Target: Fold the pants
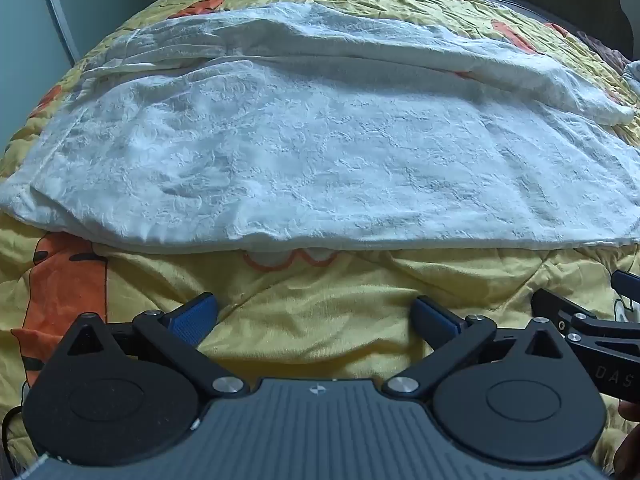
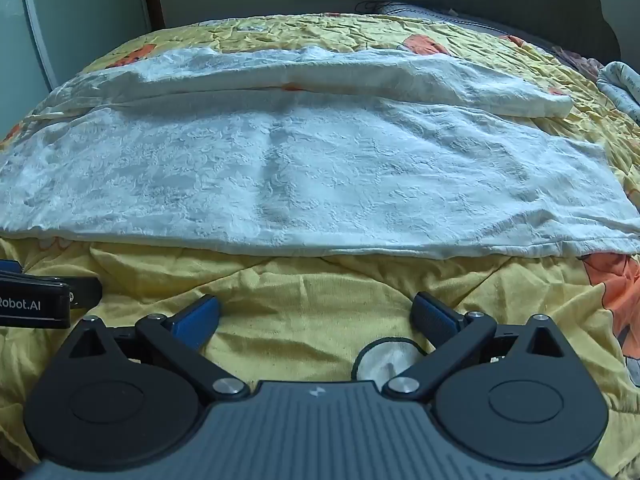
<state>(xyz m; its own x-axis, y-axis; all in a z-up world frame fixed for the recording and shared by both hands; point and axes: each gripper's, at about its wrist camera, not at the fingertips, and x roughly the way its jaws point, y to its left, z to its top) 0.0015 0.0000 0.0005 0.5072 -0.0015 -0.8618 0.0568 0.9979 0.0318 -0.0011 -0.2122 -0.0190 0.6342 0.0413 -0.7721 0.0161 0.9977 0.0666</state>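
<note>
Left tool [image 1: 316, 316]: blue-padded fingers spread wide, gripping nothing, hovering over the yellow quilted bedspread with orange cartoon prints [image 1: 320, 300]. Right tool [image 2: 316, 316]: likewise released and empty, hanging just beside my left one.

White textured cotton pants [image 1: 320, 148]: lying crosswise on the bed ahead of both tools, the two legs side by side with bedspread showing in the gap between them, near hem edge just beyond my fingers.

Step, as I am judging it: opening stage, first fold not yet made. Next move is calling for both tools reaching forward, pinching the near edge, carrying it over the far leg.
</note>
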